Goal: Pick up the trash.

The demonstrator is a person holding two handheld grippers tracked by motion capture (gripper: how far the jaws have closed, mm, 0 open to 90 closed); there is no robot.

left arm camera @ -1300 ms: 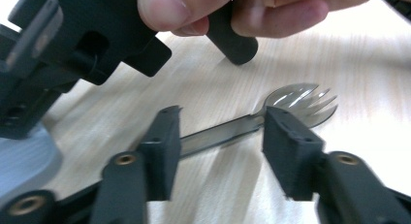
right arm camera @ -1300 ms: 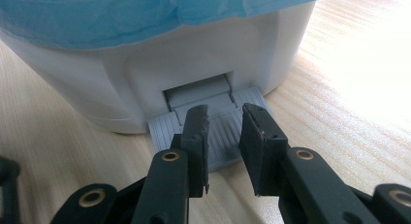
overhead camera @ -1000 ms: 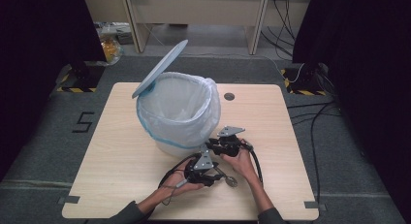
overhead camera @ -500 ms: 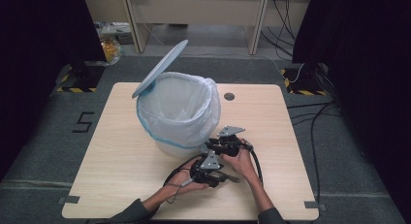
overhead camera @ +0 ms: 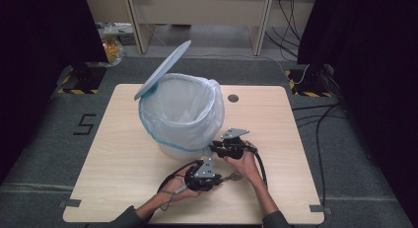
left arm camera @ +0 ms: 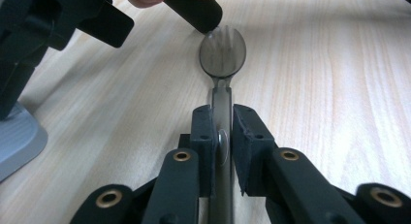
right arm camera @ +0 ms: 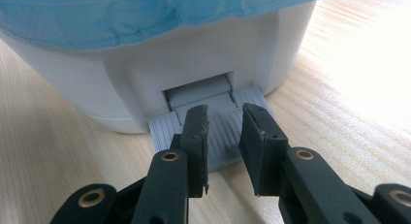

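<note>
Your left gripper (left arm camera: 222, 136) pinches the spork (left arm camera: 223, 56); your right gripper (right arm camera: 225, 136), pressed together, holds the pedal (right arm camera: 218, 132) down; slipping off drops the lid (overhead camera: 162, 70)

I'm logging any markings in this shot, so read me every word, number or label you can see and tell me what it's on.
"5": a large black figure marked on the grey floor, left of the wooden table in the high view.
Black-and-yellow hazard stripes lie on the floor at both far sides; they carry no text.
The pedal bin, its blue-edged liner, the spork and both grippers show no readable label or brand.
</note>
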